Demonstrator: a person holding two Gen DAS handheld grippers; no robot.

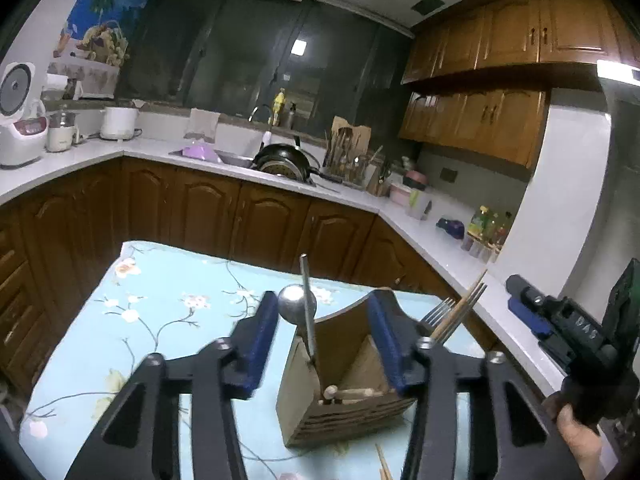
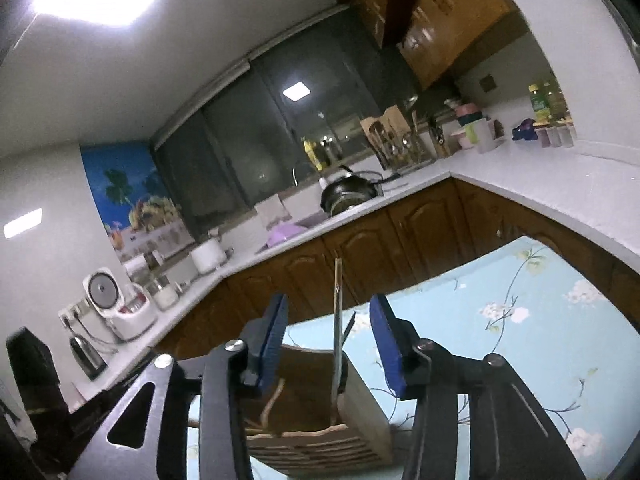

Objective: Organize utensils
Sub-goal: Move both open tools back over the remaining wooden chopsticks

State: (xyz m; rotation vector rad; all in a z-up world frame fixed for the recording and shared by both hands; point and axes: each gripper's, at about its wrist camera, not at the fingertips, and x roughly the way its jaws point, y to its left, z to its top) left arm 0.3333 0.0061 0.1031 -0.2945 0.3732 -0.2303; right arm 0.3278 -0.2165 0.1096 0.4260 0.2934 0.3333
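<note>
A wooden utensil holder (image 1: 340, 384) stands on the blue floral tablecloth (image 1: 160, 320). A thin metal handle (image 1: 307, 308) and a round metal spoon bowl (image 1: 294, 303) stick up from its left compartment. Forks and chopsticks (image 1: 452, 314) rise at its right side, and wooden pieces (image 1: 352, 393) lie inside. My left gripper (image 1: 324, 344) hovers over the holder, open, its blue pads (image 1: 264, 344) touching nothing. My right gripper (image 2: 330, 342) is open above the same holder (image 2: 320, 416). A metal handle (image 2: 338, 320) stands between its pads, apart from both. In the left wrist view the right gripper (image 1: 520, 300) is at the right, in a hand (image 1: 580, 440).
Loose chopsticks (image 1: 384, 466) lie on the cloth by the holder. Behind the table runs an L-shaped white counter (image 1: 420, 232) over brown cabinets, with a sink and black pan (image 1: 286, 160), a rice cooker (image 1: 20, 128), bottles (image 1: 486, 228) and a kettle (image 2: 86, 354).
</note>
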